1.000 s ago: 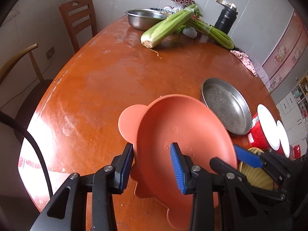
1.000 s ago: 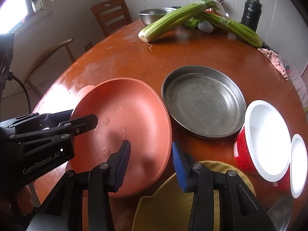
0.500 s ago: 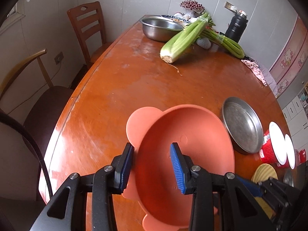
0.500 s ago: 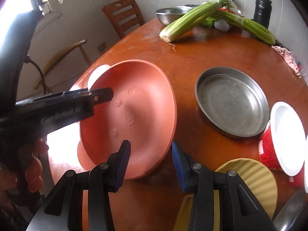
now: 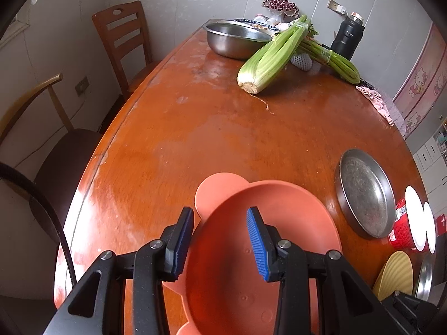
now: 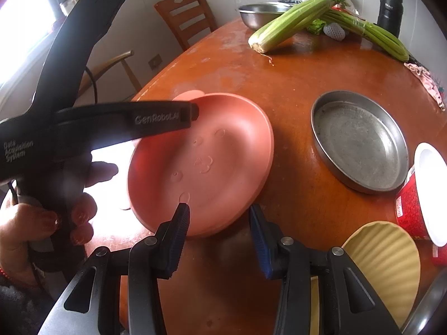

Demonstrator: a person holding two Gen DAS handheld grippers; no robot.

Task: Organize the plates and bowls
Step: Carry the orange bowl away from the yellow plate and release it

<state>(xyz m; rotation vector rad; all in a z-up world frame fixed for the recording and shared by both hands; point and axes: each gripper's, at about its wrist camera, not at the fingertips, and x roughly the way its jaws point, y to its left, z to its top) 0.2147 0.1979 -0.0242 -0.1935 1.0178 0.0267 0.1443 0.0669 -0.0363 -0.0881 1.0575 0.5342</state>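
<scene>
Across the left of the right wrist frame, left tool (image 6: 192,110) reads "GenRobot.AI" and "Data Acquisition System"; its jaws straddle the rim of the pink plate (image 6: 206,164), tilted at frame centre, grip not clear. Right tool (image 6: 219,236) gapes empty. Surface (image 6: 293,89) count: one steel pan (image 6: 360,142), two red cups (image 6: 413,206), one yellow plate (image 6: 385,262), two celery bunches (image 6: 293,23)

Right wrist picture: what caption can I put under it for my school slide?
Open right gripper hovers near a tilted pink plate, beside a metal pan on the wooden table.
</scene>
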